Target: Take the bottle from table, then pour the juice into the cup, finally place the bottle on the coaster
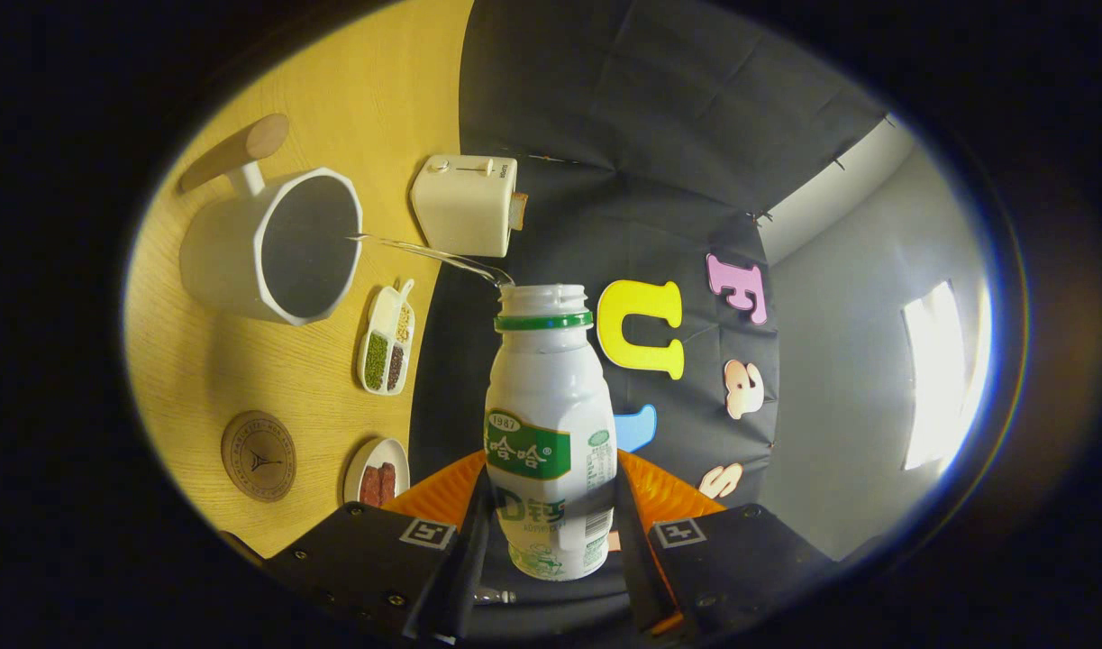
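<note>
Claw [551, 523] clamped on bottle [551, 424], tipped over the bench [199, 361]; thin stream [424, 251] arcing left into cup [271, 245]. Best to hold tilt steady, mouth aimed inside rim. Coaster [259, 455] near left, waiting.

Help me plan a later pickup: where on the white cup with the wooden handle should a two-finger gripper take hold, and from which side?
Probably the wooden handle, approached from the side away from the toaster. It juts well out from the cup, a slim bar, while the faceted body looks wide. For now the gripper is shut on the tilted bottle, which is pouring a thin stream into the cup.
</note>
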`<action>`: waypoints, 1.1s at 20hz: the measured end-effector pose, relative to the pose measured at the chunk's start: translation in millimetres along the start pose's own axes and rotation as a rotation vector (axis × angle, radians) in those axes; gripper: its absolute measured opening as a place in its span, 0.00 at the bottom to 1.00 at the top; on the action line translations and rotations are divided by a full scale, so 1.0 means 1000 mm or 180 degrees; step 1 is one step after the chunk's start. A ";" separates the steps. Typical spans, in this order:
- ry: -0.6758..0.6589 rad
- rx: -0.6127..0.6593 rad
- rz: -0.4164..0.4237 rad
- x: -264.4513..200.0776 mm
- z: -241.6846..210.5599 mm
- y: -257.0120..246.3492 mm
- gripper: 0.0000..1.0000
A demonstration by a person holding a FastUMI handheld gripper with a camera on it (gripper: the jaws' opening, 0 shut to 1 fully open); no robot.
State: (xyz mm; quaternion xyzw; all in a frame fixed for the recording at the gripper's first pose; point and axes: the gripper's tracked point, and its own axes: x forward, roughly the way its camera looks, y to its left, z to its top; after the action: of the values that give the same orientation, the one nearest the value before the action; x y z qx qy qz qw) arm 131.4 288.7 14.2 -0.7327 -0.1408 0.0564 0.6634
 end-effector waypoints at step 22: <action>0.0007 -0.0104 0.0002 0.002 -0.003 0.004 0.65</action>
State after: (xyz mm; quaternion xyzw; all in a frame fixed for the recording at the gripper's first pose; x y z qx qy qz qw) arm 134.7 285.9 11.0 -0.7436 -0.1408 0.0535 0.6515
